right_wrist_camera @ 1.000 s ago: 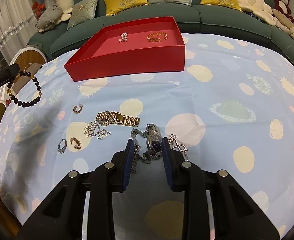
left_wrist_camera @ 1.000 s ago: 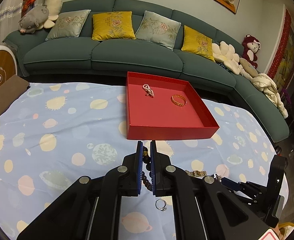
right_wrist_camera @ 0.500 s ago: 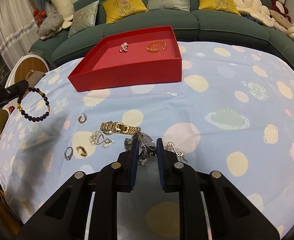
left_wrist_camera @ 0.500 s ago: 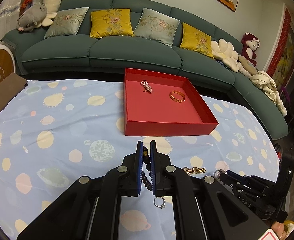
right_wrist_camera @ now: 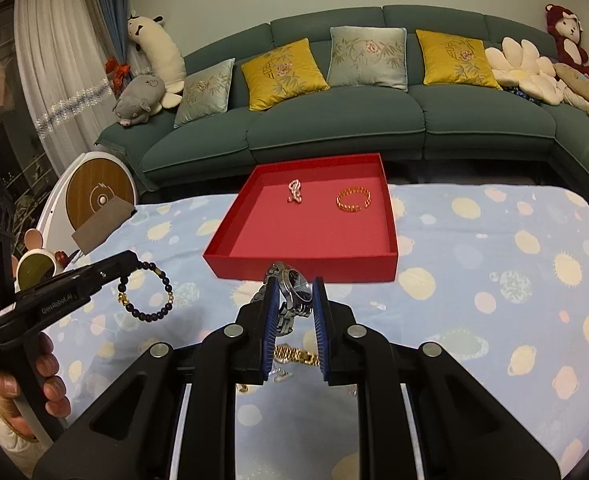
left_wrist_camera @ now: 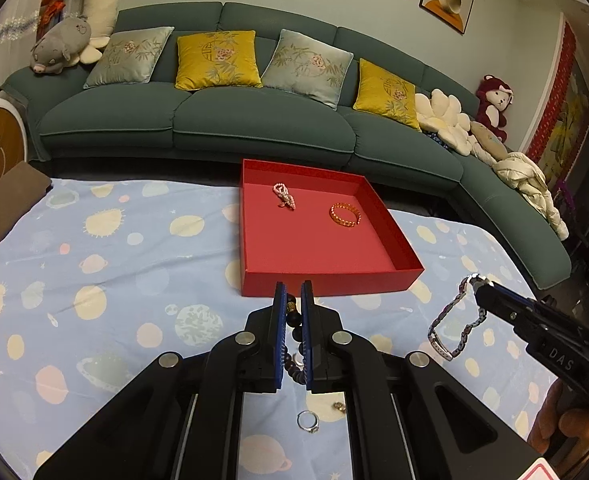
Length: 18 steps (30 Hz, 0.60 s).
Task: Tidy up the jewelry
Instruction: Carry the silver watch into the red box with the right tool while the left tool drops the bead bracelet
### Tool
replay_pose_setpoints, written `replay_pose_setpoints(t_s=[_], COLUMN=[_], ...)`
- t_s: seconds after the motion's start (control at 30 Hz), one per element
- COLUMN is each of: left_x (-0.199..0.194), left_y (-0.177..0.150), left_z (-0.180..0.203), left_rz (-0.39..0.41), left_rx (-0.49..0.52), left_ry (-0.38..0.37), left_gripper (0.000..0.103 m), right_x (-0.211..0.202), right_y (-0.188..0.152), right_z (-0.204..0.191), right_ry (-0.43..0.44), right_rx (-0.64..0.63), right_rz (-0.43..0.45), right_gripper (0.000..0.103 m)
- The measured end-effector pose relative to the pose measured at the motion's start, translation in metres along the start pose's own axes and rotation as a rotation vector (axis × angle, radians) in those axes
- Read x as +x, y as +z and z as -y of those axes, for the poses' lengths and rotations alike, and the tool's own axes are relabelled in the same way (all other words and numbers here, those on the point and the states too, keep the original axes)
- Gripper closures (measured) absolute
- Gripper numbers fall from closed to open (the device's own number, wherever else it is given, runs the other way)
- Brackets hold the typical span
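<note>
- The tabletop (right_wrist_camera: 494, 240) is covered by a pale blue cloth printed with planets and suns, and a teal sofa (left_wrist_camera: 254, 120) with yellow and grey cushions runs behind it.
- A red tray (right_wrist_camera: 306, 270) sits on the cloth at the sofa side, open-topped, ahead of both tools.
- The right tool (right_wrist_camera: 293, 294) has its blue pads narrowed onto a silver watch (right_wrist_camera: 294, 280); the watch face sits tilted between the pads, and its metal band hangs below, clear of the cloth (the left wrist view shows the band dangling as a loop (left_wrist_camera: 454, 320) from the tool's tip).
- The left tool (left_wrist_camera: 293, 300) is pinched fully together on a dark bead bracelet (right_wrist_camera: 146, 292), which hangs from its tip as an open ring with a few gold beads, above the cloth and left of the tray.
- A person's hand (right_wrist_camera: 26, 384) grips the handle of the left tool at the lower left of the right wrist view.
- Inside the tray lie a gold bracelet (right_wrist_camera: 353, 199) to the right and a small pink bead piece (right_wrist_camera: 294, 191) to the left, apart from each other.
- A gold watch band (right_wrist_camera: 296, 354) lies flat on the cloth beneath the right tool.
- A silver ring (left_wrist_camera: 307, 421) rests on the cloth under the left tool, with a tiny gold piece (left_wrist_camera: 337, 407) just beside it.
</note>
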<state>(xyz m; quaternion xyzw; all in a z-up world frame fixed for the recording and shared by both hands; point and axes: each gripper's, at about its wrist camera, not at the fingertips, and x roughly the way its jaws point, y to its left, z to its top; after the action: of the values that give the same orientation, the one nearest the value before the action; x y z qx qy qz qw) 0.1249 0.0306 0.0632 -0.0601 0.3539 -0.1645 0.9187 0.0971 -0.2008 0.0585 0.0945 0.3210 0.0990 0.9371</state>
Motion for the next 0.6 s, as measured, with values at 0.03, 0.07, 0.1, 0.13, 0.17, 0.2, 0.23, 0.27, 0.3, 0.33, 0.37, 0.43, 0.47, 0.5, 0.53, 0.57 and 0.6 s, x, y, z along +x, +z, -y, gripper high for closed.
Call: replay_pose_setpoints(t_s=[0.03,0.07,0.1,0.13,0.17,0.2,0.23,0.27,0.3,0.33,0.37,0.43,0.47,0.5,0.53,0.57,0.6], left_x=[0.001,0.002,0.004,0.008,0.012,0.018,0.025,0.033,0.041,0.050,0.060,0.080,0.092,0.102,0.112,0.121,0.129], left_y=[0.006,0.013,0.021,0.030,0.039,0.047,0.056,0.063,0.069,0.074,0.078,0.081,0.082,0.083,0.083,0.083,0.083], left_z=[0.002,0.006,0.009,0.012,0.016,0.018,0.022,0.024,0.027,0.029,0.030,0.030,0.029,0.028,0.026,0.025,0.024], left_rz=[0.006,0.015,0.024,0.032,0.037,0.040,0.042,0.042,0.041,0.040,0.035,0.018,0.006,-0.007,-0.013,-0.022,-0.032], left_rx=[0.007,0.015,0.025,0.035,0.044,0.050,0.057,0.063,0.071,0.076,0.079,0.075,0.069,0.064,0.059,0.058,0.055], left_ry=[-0.003,-0.004,-0.005,-0.005,-0.004,-0.007,-0.008,-0.008,-0.005,0.002,0.006,0.011,0.013,0.009,0.018,0.024,0.028], left_gripper=[0.098,0.098,0.098,0.098,0.098,0.098,0.098,0.098,0.098,0.098,0.098,0.098,0.098,0.098,0.098,0.098,0.098], right_x=[0.000,0.001,0.003,0.008,0.013,0.020,0.028,0.036,0.045,0.053,0.062,0.079,0.088,0.095,0.104,0.112,0.120], right_y=[0.008,0.016,0.024,0.032,0.040,0.048,0.056,0.062,0.067,0.071,0.074,0.077,0.078,0.078,0.078,0.077,0.076], right_z=[0.001,0.003,0.005,0.007,0.009,0.013,0.016,0.019,0.021,0.024,0.026,0.033,0.036,0.039,0.042,0.044,0.047], right_ry=[-0.001,-0.004,-0.010,-0.019,-0.028,-0.033,-0.038,-0.047,-0.056,-0.063,-0.070,-0.069,-0.076,-0.080,-0.081,-0.083,-0.083], right_rx=[-0.001,-0.001,-0.003,-0.011,-0.018,-0.021,-0.024,-0.027,-0.034,-0.038,-0.036,-0.027,-0.026,-0.026,-0.022,-0.015,-0.008], right_rz=[0.010,0.019,0.029,0.038,0.044,0.046,0.042,0.040,0.036,0.031,0.026,0.009,0.001,-0.008,-0.018,-0.029,-0.040], right_gripper=[0.087,0.087,0.087,0.087,0.087,0.087,0.087,0.087,0.087,0.087,0.087,0.087,0.087,0.087,0.087,0.087,0.087])
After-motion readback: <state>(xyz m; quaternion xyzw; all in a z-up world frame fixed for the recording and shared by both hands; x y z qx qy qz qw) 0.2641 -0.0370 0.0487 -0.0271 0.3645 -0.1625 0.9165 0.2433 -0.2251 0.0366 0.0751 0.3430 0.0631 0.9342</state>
